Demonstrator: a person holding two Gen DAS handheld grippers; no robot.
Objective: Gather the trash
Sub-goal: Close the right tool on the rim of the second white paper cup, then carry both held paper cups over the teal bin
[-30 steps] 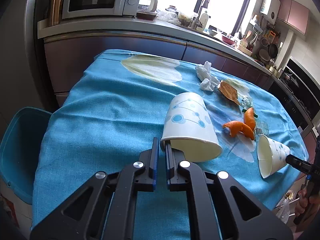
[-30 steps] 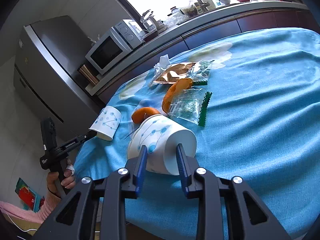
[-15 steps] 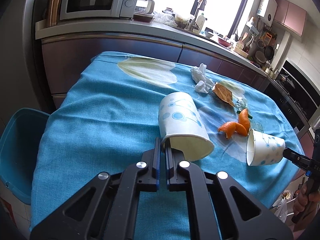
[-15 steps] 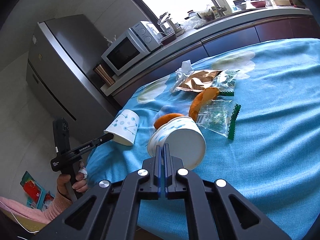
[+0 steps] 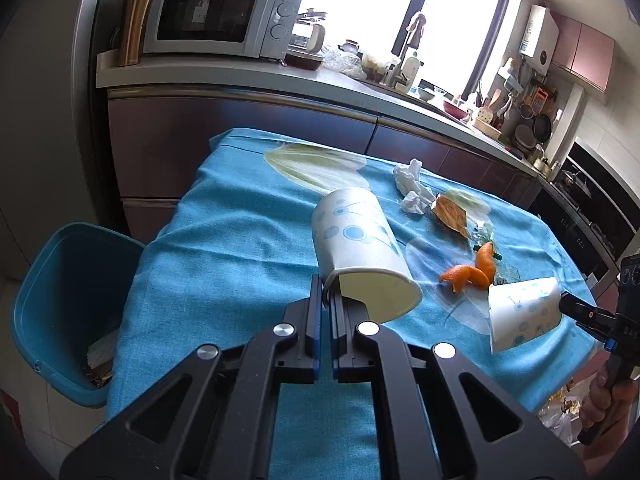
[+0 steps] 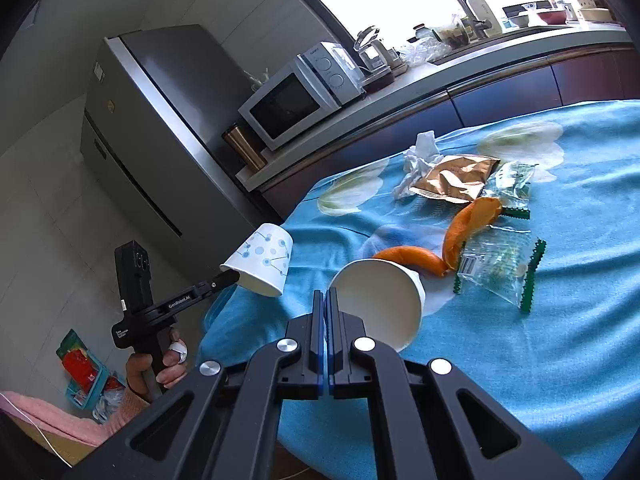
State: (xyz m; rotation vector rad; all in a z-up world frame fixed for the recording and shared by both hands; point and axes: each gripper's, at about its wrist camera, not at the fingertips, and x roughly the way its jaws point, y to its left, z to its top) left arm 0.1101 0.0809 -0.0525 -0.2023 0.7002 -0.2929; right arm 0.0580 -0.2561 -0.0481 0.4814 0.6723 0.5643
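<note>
Paper cups are pinched by their rims: the left gripper (image 5: 326, 294) grips one cup (image 5: 358, 246), the right gripper (image 6: 325, 304) the other cup (image 6: 380, 300). Orange peel (image 6: 468, 228) and wrappers (image 6: 496, 268) lie on the blue tablecloth (image 6: 540, 352).

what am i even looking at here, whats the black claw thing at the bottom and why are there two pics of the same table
The black claw is a handheld gripper, not a robot arm: a person holds one in each hand, and each carries a wide-angle camera looking along its fingers. So each picture comes from one gripper, and each also shows the other.

The left gripper is shut on the rim of one paper cup. The right gripper is shut on the rim of a second paper cup.

Still lying on the blue tablecloth: crumpled tissue, orange peel, a brown snack wrapper and clear wrappers with green edges. A blue trash bin stands beside the table.
</note>
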